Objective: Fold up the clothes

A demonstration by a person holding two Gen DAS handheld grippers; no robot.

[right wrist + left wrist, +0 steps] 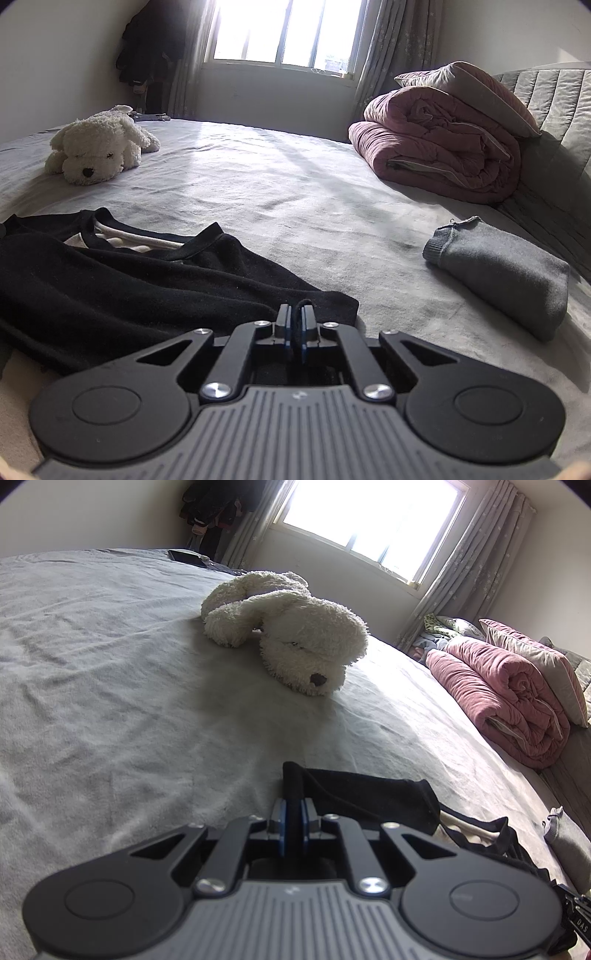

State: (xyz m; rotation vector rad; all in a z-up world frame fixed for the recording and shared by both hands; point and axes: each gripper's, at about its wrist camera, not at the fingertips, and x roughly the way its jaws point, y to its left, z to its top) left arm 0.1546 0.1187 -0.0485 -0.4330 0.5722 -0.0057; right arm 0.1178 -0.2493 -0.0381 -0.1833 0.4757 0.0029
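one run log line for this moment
left gripper: shut on black shirt | right gripper: shut on black shirt | shirt on bed | fold not yet done

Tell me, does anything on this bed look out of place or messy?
Nothing is spilled or damaged. The black garment lies rumpled, but both the left gripper and right gripper pinch it for folding. The only odd item is a white plush dog lying on the bed sheet.

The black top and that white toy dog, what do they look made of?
Black top: seemingly soft matte knit, maybe cotton; it drapes limply, showing faint lint. White toy dog: shaggy plush pile, likely synthetic; its outline looks fuzzy and tufted.
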